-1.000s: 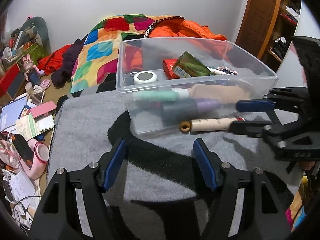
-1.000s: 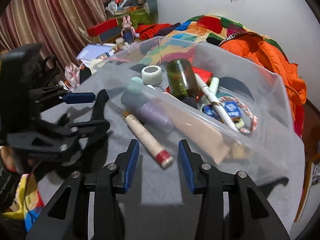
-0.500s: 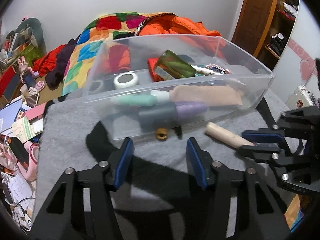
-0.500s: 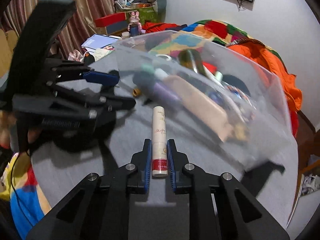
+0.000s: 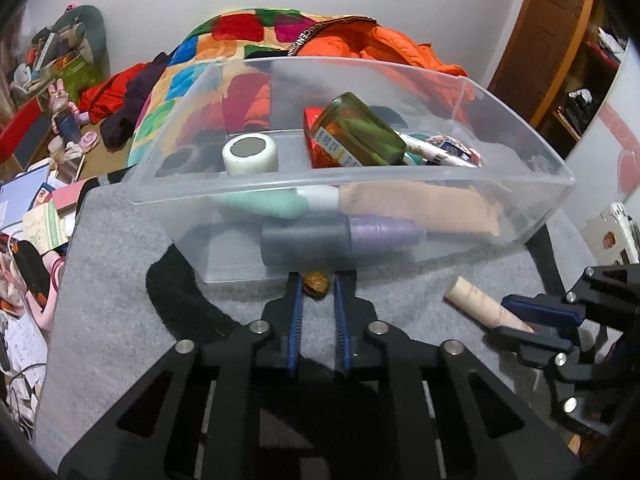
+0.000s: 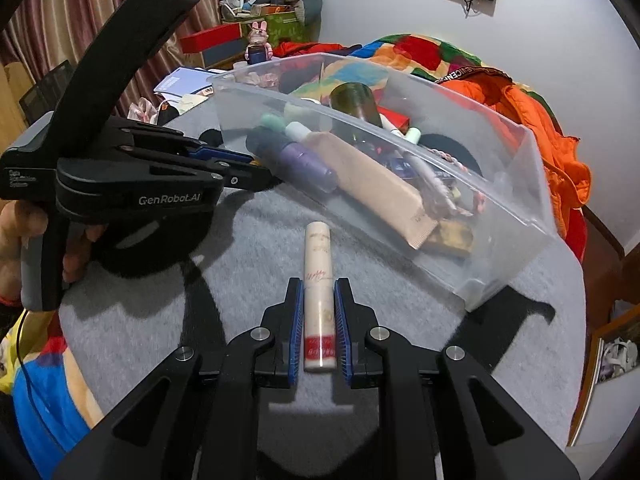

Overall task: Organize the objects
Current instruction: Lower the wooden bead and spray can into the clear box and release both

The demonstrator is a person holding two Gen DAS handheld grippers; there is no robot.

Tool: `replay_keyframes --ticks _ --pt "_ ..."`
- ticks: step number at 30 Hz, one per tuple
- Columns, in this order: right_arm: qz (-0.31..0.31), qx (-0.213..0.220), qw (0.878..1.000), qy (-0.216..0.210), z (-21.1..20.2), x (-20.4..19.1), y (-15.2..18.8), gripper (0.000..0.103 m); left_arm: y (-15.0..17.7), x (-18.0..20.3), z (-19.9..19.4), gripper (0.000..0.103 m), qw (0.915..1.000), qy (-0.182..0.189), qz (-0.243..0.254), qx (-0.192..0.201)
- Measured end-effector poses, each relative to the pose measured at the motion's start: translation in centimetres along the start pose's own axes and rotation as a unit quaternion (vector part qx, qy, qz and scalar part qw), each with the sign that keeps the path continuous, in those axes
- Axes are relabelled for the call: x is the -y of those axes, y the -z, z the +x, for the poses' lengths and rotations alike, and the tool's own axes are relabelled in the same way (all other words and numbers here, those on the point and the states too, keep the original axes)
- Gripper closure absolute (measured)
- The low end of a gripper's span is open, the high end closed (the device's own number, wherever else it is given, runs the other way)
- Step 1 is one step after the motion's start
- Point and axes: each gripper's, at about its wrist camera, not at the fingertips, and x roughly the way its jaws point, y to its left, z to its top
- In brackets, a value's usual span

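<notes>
1. Left gripper (image 5: 316, 280): our blue pads have just been closing and are now pinched on a small brown walnut-like nut (image 5: 316, 282), held at the very fingertips.
2. The nut sits on the grey felt mat (image 5: 120, 280), right against the near wall of the clear plastic bin (image 5: 520, 184). In the right wrist view the left gripper (image 6: 256, 168) shows from the side, tips at the bin's corner, with a person's hand (image 6: 24, 236) on its grip.
3. Right gripper (image 6: 319, 300): jaws have just closed on the cream tube with a red band (image 6: 319, 280). Pads press both sides at the red-band end; the other end points towards the bin.
4. The tube lies flat on the mat, just outside the bin and clear of its wall. In the left wrist view the same tube (image 5: 480, 306) sticks out of the right gripper (image 5: 528, 322) at the right edge.
5. Bin contents: olive-green glass bottle (image 5: 360, 136) lying tilted on a red box (image 5: 316, 148), white tape roll (image 5: 250, 154), mint-green tube (image 5: 260, 204), dark bottle with a lilac section (image 5: 340, 236), flat beige tube (image 5: 420, 208), plus some small items at the right end that we cannot make out.
6. Mat has a wide black curved band (image 5: 176, 304) running under both grippers.
7. Behind the bin: patchwork blanket (image 5: 240, 32) and orange jacket (image 5: 380, 48) piled against the wall. Floor clutter of papers and boxes to the left.
</notes>
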Motion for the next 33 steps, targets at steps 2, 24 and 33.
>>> replay_keyframes --ticks 2,24,33 --pt "0.001 -0.003 1.000 0.000 0.5 0.0 -0.1 0.089 0.0 -0.2 0.0 0.091 1.0000 0.001 -0.002 0.002" --pt "0.060 0.124 0.990 0.010 -6.3 1.5 -2.9 0.089 -1.0 1.5 -7.6 0.091 0.9935 0.029 0.033 0.105" --pt "0.119 0.137 0.983 0.040 -5.5 5.0 -5.8 0.089 -3.9 1.4 -8.4 0.091 0.9901 0.029 0.030 0.134"
